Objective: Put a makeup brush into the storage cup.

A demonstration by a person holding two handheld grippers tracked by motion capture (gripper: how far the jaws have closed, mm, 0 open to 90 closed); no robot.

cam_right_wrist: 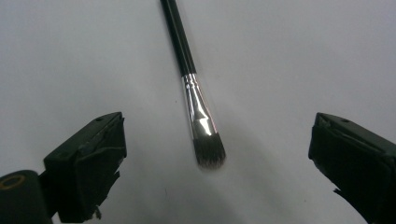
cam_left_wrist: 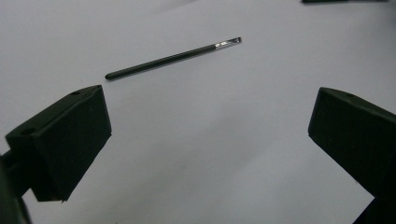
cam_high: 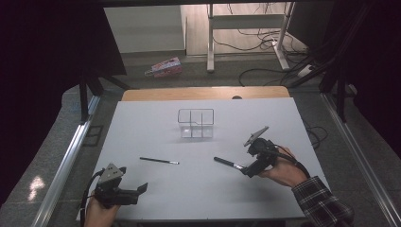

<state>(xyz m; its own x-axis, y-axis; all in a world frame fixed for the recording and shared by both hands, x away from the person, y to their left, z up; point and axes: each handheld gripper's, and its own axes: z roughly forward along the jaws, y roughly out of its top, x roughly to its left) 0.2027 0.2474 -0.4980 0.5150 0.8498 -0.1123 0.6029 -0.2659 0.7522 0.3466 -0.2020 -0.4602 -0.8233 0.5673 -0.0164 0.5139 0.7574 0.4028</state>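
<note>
A thin black brush [cam_high: 159, 161] with a silver tip lies on the white sheet [cam_high: 156, 127], left of centre. My left gripper [cam_high: 140, 189] stands open near the front left corner. In the left gripper view that thin brush [cam_left_wrist: 173, 58] lies ahead of the left gripper [cam_left_wrist: 210, 135], beyond its jaws. A thicker makeup brush [cam_high: 228, 163] lies right of centre. Its bristle end points at my right gripper [cam_high: 247, 170]. In the right gripper view the makeup brush [cam_right_wrist: 194, 93] has its dark bristles between the wide-apart jaws of the right gripper [cam_right_wrist: 217, 154], touching neither.
A clear acrylic organizer [cam_high: 195, 124] with several compartments stands at the middle back of the sheet. A wooden table edge [cam_high: 205, 92] runs behind it. On the floor beyond are a colourful box [cam_high: 164, 67], white desk legs [cam_high: 210, 38] and cables.
</note>
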